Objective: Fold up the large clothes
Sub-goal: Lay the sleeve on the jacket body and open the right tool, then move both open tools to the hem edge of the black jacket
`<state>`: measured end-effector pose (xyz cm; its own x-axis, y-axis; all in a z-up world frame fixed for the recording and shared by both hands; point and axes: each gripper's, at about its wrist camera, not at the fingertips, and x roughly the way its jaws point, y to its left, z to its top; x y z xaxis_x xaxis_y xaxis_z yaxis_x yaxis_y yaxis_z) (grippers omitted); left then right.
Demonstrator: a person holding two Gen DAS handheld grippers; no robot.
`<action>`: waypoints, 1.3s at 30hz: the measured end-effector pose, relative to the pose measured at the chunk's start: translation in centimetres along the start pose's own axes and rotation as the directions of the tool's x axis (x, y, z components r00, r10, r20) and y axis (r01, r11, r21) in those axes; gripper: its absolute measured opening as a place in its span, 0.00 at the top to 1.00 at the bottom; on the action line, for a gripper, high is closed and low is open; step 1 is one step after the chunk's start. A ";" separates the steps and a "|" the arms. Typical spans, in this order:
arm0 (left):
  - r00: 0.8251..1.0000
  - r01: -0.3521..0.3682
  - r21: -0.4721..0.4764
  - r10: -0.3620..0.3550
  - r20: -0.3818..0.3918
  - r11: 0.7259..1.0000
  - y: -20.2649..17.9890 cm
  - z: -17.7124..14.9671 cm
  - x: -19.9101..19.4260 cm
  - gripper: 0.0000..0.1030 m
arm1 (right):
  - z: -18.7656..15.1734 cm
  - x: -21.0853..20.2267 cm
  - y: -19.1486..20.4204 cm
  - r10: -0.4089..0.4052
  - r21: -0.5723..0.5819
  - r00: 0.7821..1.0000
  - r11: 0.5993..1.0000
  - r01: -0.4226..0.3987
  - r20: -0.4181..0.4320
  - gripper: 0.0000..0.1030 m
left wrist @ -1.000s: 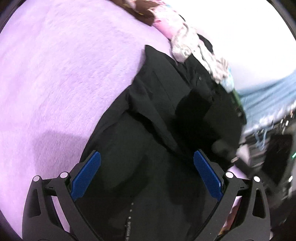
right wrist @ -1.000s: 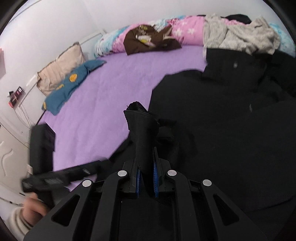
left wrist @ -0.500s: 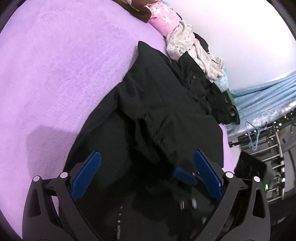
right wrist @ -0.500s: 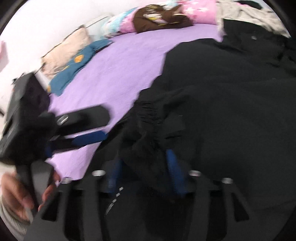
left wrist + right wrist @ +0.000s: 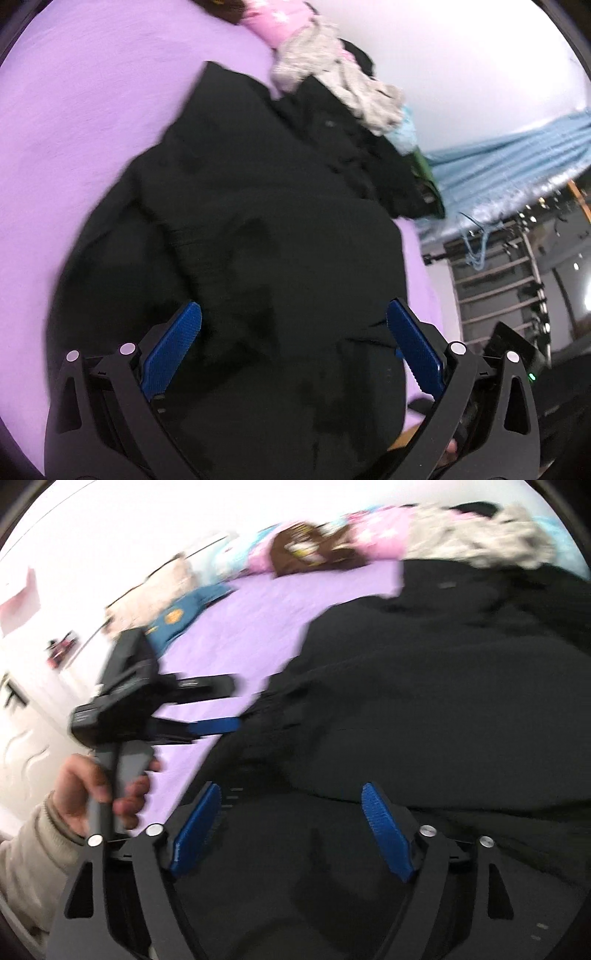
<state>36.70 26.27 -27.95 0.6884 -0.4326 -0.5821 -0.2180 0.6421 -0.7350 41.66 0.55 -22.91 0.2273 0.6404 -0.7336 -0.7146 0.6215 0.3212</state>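
No legible print on the black coat (image 5: 280,236); it filled frame center under your left gripper (image 5: 293,325) & right gripper (image 5: 291,812), both spread, pinching nothing.

1. The large garment (image 5: 266,229) is showing plain black, with no pattern readable.
2. The bed cover (image 5: 74,110) is showing solid lilac purple.
3. The left gripper (image 5: 293,332) and right gripper (image 5: 291,812) are showing black frames with bright blue, ribbed pads (image 5: 384,830).
4. The crumpled cloth (image 5: 332,77) is looking mottled grey-white.
5. The pink bedding (image 5: 373,531) is carrying pale star-like marks (blurred).
6. The brown garment (image 5: 314,554) is showing a yellow-white print.
7. The teal cushion (image 5: 184,613) is bearing orange-yellow spots.
8. The curtain (image 5: 509,162) is hanging light blue.
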 end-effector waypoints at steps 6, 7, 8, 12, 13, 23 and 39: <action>0.951 -0.309 0.237 0.296 0.089 0.921 -4.9 -0.7 4.4 0.06 | 0.7 -3.1 -7.4 -0.337 0.069 0.939 0.941 0.332 0.064 0.10; 0.947 -0.322 0.246 0.307 0.095 0.914 -5.0 -0.8 5.0 0.06 | 0.8 -3.4 -9.1 -0.354 0.112 0.933 0.932 0.345 0.070 0.10; 0.945 -0.326 0.247 0.314 0.086 0.913 -4.8 -0.9 5.8 0.06 | 0.8 -3.5 -10.5 -0.363 0.147 0.929 0.925 0.350 0.072 0.10; 0.933 -0.353 0.222 0.358 0.015 0.909 -2.1 -0.9 8.4 0.06 | 0.6 -2.2 -15.3 -0.373 0.245 0.926 0.904 0.350 0.053 0.10; 0.931 -0.358 0.223 0.366 0.008 0.906 -1.7 -0.9 8.7 0.06 | 0.5 -1.6 -16.0 -0.372 0.247 0.927 0.904 0.350 0.049 0.10; 0.916 -0.385 0.272 0.402 -0.008 0.882 0.4 -1.4 10.9 0.06 | -1.9 5.1 -19.2 -0.378 0.191 0.926 0.908 0.372 -0.006 0.06; 0.928 -0.373 0.262 0.357 0.109 0.890 -1.4 -2.4 4.4 0.06 | -3.7 -1.1 -16.3 -0.365 0.189 0.928 0.918 0.348 0.067 0.06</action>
<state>38.37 21.90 -30.32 0.6364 -0.1033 -0.7644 -0.2694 0.8988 -0.3458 50.56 -11.92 -29.59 0.5167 0.3980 -0.7581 -0.4521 0.8787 0.1532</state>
